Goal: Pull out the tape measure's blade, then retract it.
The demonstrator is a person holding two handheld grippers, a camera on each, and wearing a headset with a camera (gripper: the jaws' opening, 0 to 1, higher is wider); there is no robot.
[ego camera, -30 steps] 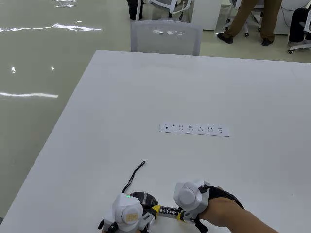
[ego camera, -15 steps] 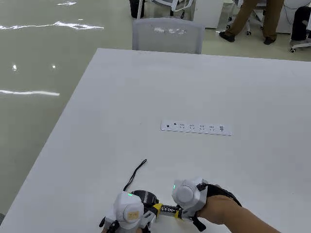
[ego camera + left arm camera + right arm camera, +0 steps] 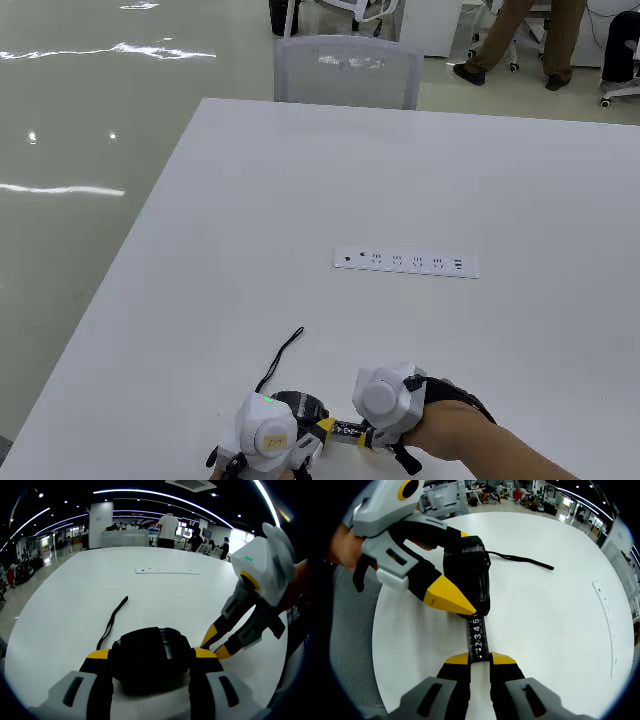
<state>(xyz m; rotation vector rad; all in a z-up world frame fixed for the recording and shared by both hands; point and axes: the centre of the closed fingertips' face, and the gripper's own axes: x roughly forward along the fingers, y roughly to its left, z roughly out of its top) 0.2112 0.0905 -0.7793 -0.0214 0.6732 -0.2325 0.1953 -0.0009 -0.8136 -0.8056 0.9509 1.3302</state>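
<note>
Clamping one tape measure (image 3: 467, 572), left gripper (image 3: 151, 654) | right gripper (image 3: 480, 658) pinching one blade (image 3: 476, 636)

A wide white table (image 3: 400, 170) carries a white power strip (image 3: 405, 263) near its middle. A grey chair (image 3: 346, 72) stands at the table's far edge. Glossy pale floor (image 3: 70, 120) spreads left of the table, streaked with glare.
</note>
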